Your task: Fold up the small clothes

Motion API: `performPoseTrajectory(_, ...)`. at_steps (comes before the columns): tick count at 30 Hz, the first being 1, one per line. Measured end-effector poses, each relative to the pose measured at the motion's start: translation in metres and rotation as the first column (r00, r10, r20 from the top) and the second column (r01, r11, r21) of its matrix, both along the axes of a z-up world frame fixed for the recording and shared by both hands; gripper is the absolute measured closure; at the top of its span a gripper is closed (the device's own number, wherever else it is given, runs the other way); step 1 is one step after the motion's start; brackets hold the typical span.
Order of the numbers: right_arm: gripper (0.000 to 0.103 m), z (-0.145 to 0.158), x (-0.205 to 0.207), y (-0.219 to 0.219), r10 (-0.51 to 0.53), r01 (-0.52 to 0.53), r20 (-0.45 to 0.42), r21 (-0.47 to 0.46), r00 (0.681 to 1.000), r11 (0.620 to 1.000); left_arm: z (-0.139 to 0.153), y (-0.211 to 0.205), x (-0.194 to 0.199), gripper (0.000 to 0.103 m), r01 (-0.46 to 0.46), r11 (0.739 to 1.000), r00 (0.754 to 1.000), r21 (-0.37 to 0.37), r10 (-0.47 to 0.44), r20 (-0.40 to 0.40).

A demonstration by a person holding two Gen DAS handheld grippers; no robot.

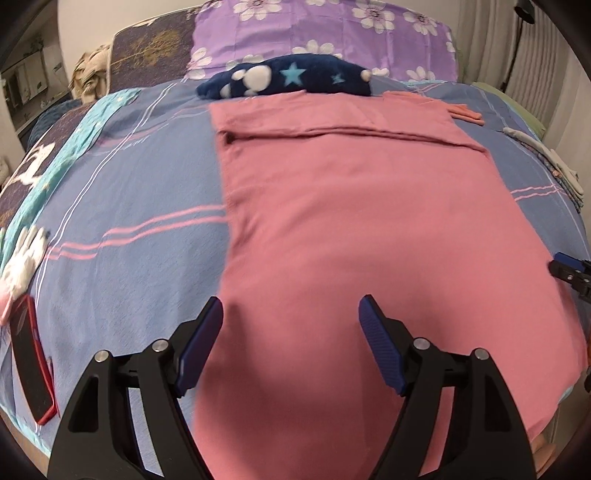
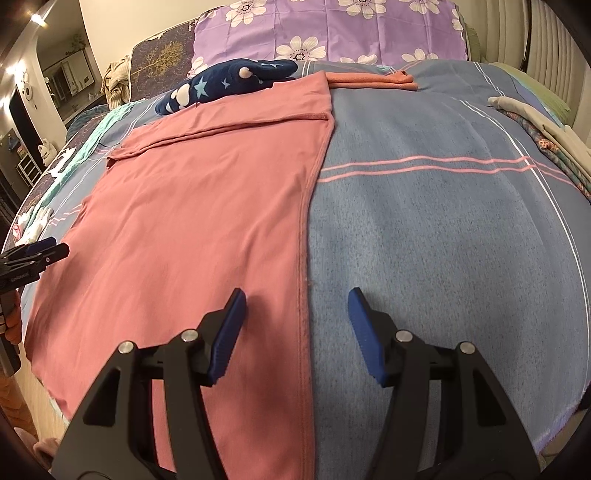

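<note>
Fingers of the left gripper (image 1: 291,319) are standing spread apart with nothing between them, hovering over the near left edge of the pink garment (image 1: 369,221). The right gripper (image 2: 297,314) is likewise gaping and empty, straddling the garment's right hem, one finger over pink cloth and the other over the blue striped bedsheet (image 2: 443,240). The garment is lying flat along the bed, its far end folded over into a band. Only the left wrist view is showing a red phone (image 1: 31,363) and a white glove (image 1: 22,258) lying at the sheet's left margin (the glove is blurred). Each view is catching the other gripper at its own edge. Beyond the garment's far end, a navy star-patterned fleece (image 1: 288,79) is resting against it, an orange folded cloth (image 2: 373,80) is lying just to the right, clearer from the right wrist, and a purple flowered pillow (image 2: 332,33) is sitting behind.
</note>
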State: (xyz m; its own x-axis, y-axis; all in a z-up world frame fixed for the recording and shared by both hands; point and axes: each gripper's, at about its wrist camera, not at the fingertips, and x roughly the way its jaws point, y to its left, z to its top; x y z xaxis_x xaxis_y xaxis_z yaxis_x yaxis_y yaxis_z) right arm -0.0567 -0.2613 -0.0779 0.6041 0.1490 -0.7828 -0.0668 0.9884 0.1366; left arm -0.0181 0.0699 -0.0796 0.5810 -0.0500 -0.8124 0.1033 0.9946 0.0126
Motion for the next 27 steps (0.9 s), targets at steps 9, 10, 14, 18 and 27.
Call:
performPoseTrajectory(9, 0.042, 0.001, -0.021, -0.005, 0.025, -0.025, -0.022, 0.014, 0.999, 1.0, -0.008, 0.052, -0.04, 0.026, 0.026, 0.985, 1.0, -0.173, -0.028, -0.013)
performPoseTrajectory(10, 0.042, 0.001, -0.023, -0.006, 0.027, -0.027, -0.026, 0.017, 0.999, 1.0, -0.009, 0.054, -0.044, 0.028, 0.038, 0.981, 0.999, -0.192, -0.042, -0.019)
performPoseTrajectory(14, 0.042, 0.003, -0.037, -0.012, 0.035, -0.033, -0.055, 0.052, 0.998, 0.998, -0.011, 0.055, -0.062, 0.041, 0.085, 0.981, 0.996, -0.176, -0.091, -0.026)
performPoseTrajectory(18, 0.042, 0.004, -0.057, -0.019, 0.042, -0.031, -0.093, 0.113, 0.995, 0.993, -0.01, 0.063, -0.078, 0.053, 0.114, 0.972, 0.991, -0.207, -0.126, -0.048)
performPoseTrajectory(27, 0.045, 0.002, -0.08, -0.024, 0.085, -0.053, -0.14, 0.214, 0.987, 0.975, -0.016, 0.062, -0.088, 0.058, 0.176, 0.954, 0.98, -0.244, -0.194, -0.05)
